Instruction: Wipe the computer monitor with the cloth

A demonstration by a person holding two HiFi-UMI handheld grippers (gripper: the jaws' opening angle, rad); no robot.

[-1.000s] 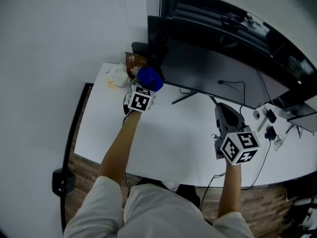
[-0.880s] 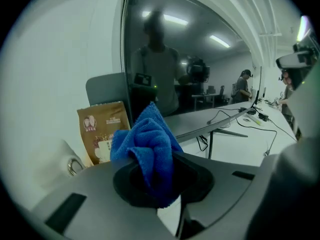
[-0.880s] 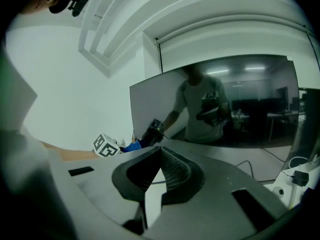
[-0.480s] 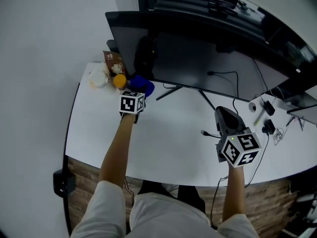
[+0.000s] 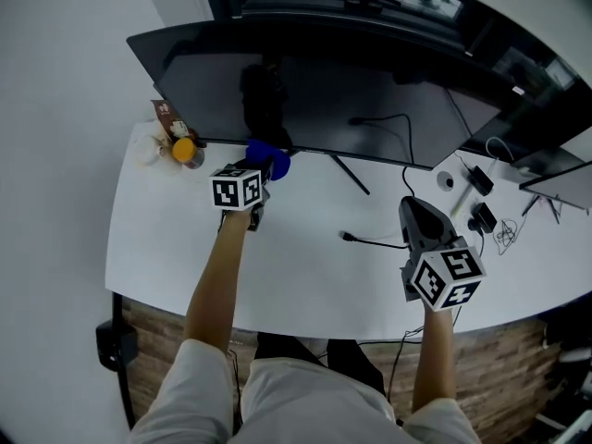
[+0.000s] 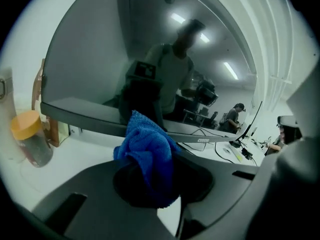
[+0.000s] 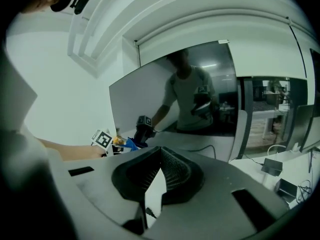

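- Left tongs (image 5: 260, 168) pinched on the blue cloth (image 5: 270, 161). The cloth bunches out past the tips, low by the bottom edge of the monitor (image 5: 370, 109), close to the stand.
- Right tongs (image 5: 418, 222) pressed together and empty, held over the desk (image 5: 185, 257) near a loose cable (image 5: 370, 240), well apart from the screen.
- Step in hand, my read: bring the cloth onto the glass.
- To do it well, lift off the bezel, keep the wad flat on the screen, press lightly and make long overlapping passes. The hard tips should stay off the glass.
- Risk: the thin stand may rock if pushed.
- Versus 1 s ago: the cloth has moved right, away from the orange-capped bottle (image 5: 184, 150) and the snack clutter. The head view has swung, so more of the monitor's left side shows. The right tongs have hardly moved.
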